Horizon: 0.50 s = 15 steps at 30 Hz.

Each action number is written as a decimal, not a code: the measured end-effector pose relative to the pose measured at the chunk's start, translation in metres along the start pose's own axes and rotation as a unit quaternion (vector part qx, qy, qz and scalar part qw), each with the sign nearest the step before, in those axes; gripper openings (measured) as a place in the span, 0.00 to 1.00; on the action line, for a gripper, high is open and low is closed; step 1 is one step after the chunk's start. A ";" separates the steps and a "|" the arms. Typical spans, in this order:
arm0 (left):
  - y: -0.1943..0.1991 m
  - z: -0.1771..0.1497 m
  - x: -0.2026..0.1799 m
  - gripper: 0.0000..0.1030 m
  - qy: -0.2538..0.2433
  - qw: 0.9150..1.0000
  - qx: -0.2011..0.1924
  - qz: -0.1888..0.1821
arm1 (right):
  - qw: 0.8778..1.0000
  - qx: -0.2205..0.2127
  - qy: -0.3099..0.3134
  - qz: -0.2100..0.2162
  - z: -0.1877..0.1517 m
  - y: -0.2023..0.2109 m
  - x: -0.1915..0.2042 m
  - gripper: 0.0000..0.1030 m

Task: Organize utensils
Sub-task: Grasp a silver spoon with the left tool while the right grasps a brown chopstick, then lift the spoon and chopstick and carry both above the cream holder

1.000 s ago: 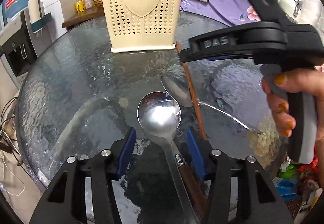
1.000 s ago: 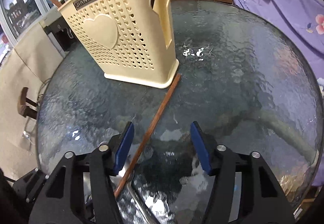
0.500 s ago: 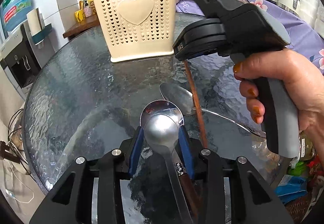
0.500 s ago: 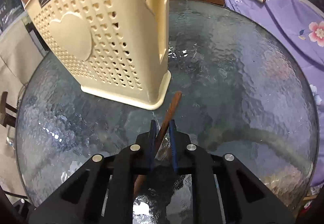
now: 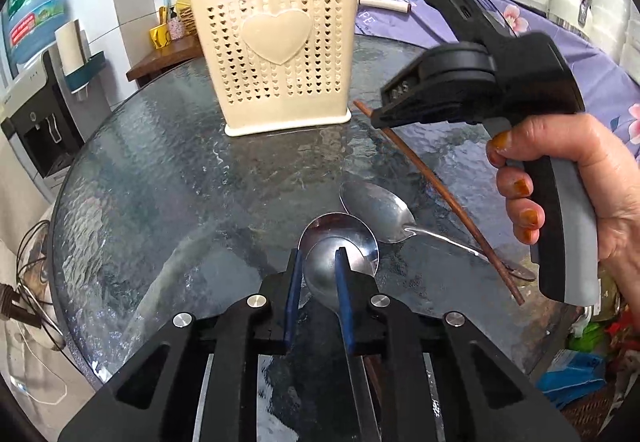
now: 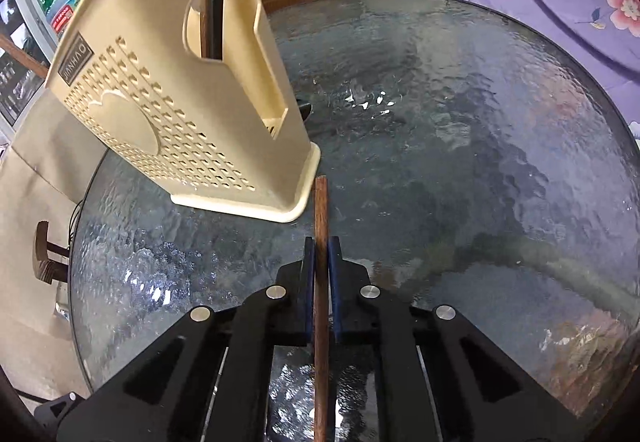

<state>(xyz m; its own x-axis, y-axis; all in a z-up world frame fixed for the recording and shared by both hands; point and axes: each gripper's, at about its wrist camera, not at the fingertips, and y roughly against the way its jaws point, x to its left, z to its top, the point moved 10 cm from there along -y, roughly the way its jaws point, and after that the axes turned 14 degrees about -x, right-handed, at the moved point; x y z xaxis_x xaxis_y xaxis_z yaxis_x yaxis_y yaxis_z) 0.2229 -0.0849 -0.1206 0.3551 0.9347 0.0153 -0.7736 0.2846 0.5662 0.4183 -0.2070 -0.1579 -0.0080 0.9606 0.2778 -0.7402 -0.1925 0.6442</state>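
On glass table (image 5: 168, 178), shiny steel spoon (image 5: 340, 262)

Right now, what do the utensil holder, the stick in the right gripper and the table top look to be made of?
Utensil holder: likely plastic, matte cream, moulded heart perforations. Stick: looks like dark wood, reddish-brown, dull. Table top: apparently textured glass, rippled and glossy with reflections.

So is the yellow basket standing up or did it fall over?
Standing up. The basket sits flat on its base on the glass table, with utensil handles poking out the top.
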 end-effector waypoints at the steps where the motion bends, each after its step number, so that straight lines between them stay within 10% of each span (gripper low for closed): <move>1: 0.002 0.000 0.000 0.31 0.005 1.000 0.000 -0.002 | 1.000 -0.001 0.001 0.001 0.001 0.001 -0.001 0.07; 2: 0.005 0.000 0.001 0.49 0.008 1.000 -0.001 -0.002 | 1.000 -0.001 0.003 0.002 -0.001 0.005 0.000 0.07; 7: 0.012 -0.002 -0.010 0.53 -0.034 0.999 -0.009 0.005 | 1.000 -0.007 0.016 0.008 -0.001 0.016 0.004 0.07; 15: -0.004 -0.017 -0.017 0.31 -0.056 0.998 0.018 0.011 | 0.999 -0.027 0.042 0.011 -0.004 0.036 0.011 0.07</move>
<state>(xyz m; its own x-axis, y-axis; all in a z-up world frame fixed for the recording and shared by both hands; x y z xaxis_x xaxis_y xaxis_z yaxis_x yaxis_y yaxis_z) 0.2108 -0.0986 -0.1373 0.3953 0.9109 0.1186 -0.7638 0.2543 0.5932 0.3889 -0.2024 -0.1347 -0.0787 0.9701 0.2295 -0.7746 -0.2044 0.5984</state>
